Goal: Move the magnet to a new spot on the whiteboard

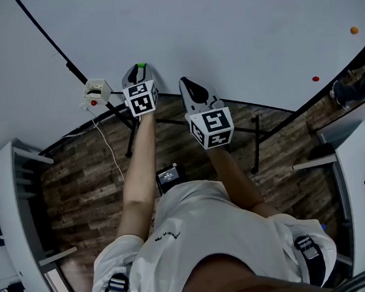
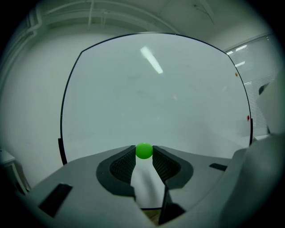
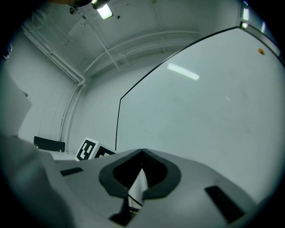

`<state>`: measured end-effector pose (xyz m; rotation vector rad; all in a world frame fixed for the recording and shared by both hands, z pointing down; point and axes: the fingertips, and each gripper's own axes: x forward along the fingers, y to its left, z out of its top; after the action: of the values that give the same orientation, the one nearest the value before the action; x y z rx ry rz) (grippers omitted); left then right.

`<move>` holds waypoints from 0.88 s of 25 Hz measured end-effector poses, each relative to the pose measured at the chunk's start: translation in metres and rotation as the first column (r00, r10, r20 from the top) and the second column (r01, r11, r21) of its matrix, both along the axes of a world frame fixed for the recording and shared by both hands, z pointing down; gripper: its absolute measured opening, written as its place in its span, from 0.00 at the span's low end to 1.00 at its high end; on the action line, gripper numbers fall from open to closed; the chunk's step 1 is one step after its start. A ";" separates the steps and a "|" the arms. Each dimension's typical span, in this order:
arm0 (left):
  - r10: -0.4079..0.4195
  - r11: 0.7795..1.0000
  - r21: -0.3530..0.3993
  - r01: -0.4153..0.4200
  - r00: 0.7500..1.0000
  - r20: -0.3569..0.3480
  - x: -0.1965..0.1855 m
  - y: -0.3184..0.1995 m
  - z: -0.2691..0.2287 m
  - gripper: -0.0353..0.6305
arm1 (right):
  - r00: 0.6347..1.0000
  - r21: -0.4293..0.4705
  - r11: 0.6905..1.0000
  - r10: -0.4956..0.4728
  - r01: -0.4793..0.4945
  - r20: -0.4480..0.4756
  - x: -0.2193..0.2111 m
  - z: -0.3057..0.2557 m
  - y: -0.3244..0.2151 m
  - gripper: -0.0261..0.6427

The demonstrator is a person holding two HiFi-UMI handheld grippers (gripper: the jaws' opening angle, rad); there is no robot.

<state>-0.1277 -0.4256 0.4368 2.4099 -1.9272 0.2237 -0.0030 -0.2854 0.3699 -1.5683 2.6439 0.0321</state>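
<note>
**A:** What did the left claw [image 2: 144,154] have hold of?

**B:** The magnet [image 2: 144,150]. It sat right at the tips, with a ribbed pad pressed on each side. The jaws stood only as far apart as the magnet is wide, and the gap narrowed back toward the body.

**A:** And the right claw [image 3: 142,152]?

**B:** Closed, tips together, nothing between them. In the head view it was raised just beside the left one [image 1: 141,68], both pointed toward the whiteboard [image 1: 223,30].

**A:** Was the magnet on the whiteboard?

**B:** No, it was held in the air in front of it. In the left gripper view the whole board, with its dark frame, showed beyond the magnet, so the two were apart. From the head view the magnet [image 1: 140,66] lined up with the lower left part of the board.

**A:** How did it look?

**B:** Small, round and bright green, smooth, with no marks on it that I could see.

**A:** Anything else on the board?

**B:** An orange dot [image 1: 354,30] and a red dot [image 1: 316,79] far off to the right, well apart from the claws.

**A:** Any writing?

**B:** The marker cubes [image 1: 141,98] carried black-and-white square patterns, no words. The person's white shirt [image 1: 197,236] had a small dark print, too small to read.
</note>
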 end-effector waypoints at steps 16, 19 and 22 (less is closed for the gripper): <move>-0.010 0.999 0.050 0.010 1.000 -0.007 -0.001 0.021 -0.023 0.23 | 1.000 0.001 1.000 -0.007 0.007 0.000 -0.004 -0.002 0.004 0.06; -0.012 0.998 0.057 0.013 1.000 -0.014 0.000 0.027 -0.027 0.23 | 1.000 0.003 1.000 -0.009 0.009 0.001 -0.004 -0.003 0.005 0.06; -0.009 0.997 0.075 0.010 1.000 -0.020 0.002 0.035 -0.032 0.23 | 1.000 0.008 1.000 -0.012 0.012 0.003 -0.006 -0.005 0.006 0.06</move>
<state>-0.1261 -0.3911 0.4044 2.4387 -1.9730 0.1295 -0.0086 -0.2797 0.3649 -1.5492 2.6470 0.0391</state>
